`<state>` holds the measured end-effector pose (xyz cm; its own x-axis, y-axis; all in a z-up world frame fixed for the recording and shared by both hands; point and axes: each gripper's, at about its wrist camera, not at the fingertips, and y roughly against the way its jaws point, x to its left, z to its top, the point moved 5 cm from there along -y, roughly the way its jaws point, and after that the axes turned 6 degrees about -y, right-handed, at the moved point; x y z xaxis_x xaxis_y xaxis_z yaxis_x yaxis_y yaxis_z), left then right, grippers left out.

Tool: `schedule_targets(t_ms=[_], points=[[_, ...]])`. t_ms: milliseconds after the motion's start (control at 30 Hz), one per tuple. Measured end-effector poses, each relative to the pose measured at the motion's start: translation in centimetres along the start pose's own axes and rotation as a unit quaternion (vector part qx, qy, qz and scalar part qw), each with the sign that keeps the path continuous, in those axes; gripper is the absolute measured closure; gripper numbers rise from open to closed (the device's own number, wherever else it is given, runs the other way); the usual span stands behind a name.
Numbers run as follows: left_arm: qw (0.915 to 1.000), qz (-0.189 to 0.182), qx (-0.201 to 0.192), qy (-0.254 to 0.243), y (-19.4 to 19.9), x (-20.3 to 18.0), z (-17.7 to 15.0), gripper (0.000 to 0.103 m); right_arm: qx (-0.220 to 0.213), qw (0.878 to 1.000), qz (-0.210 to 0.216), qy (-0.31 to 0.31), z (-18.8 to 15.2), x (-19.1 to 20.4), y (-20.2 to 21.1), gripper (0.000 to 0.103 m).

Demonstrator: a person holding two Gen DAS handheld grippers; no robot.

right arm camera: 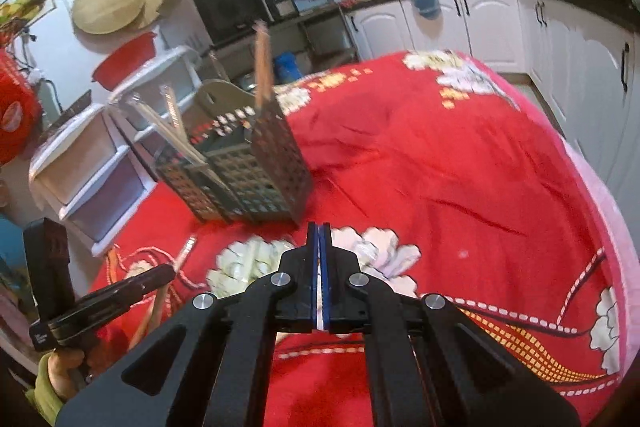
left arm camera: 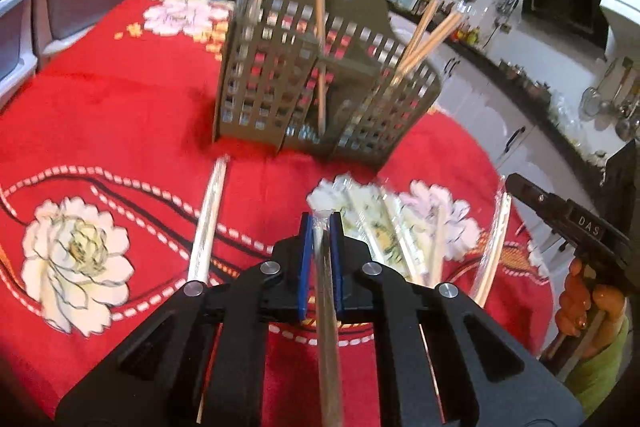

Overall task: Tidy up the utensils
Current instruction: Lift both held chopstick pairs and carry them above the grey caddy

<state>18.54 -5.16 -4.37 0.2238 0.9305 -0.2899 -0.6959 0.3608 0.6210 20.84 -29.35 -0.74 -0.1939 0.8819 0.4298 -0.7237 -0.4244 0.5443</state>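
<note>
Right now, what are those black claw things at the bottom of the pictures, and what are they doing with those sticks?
Those black claws are grabbing tools. A person holds one in each hand, and a small camera rides on each, looking forward along its two fingers. So one picture is the left tool's view and the other is the right tool's view.

The left gripper is pinched shut on a wrapped pair of chopsticks. The right gripper is shut too, with something thin and pale between its blue pads; I can't tell what.

Everything sits on a table under a red flowered cloth. A grey holder with square holes stands on it, with some chopsticks already poking out. More wrapped chopsticks lie on the cloth in front of it.
</note>
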Motion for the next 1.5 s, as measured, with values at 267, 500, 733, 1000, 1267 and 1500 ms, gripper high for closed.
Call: schedule_targets(t_ms=[267,500,733,1000,1267,1500], points=[[0.999,-0.012,-0.043,-0.002,2.9,-0.1,3.5,0.101,-0.023,0.998,0.04,0.05,1.9,5.4,2.2,0.102],[0.9966,-0.011,-0.081,-0.01,5.6,0.0,6.2,0.101,-0.045,0.992,0.08,0.083,3.5,9.9,4.1,0.102],[0.9942,-0.018,-0.105,-0.017,7.3,0.0,8.3,0.101,-0.07,0.986,0.104,0.107,5.1,12.8,5.7,0.102],[0.9904,-0.02,-0.134,-0.026,9.1,-0.5,10.8,0.101,-0.104,0.981,0.115,0.118,7.1,14.4,6.6,0.102],[0.9869,-0.02,-0.156,-0.037,10.1,-1.2,13.0,0.101,-0.118,0.978,0.122,0.119,8.8,15.4,6.1,0.102],[0.9819,-0.016,-0.182,-0.047,11.3,-1.8,15.4,0.101,-0.129,0.976,0.124,0.124,10.0,16.1,5.7,0.102]])
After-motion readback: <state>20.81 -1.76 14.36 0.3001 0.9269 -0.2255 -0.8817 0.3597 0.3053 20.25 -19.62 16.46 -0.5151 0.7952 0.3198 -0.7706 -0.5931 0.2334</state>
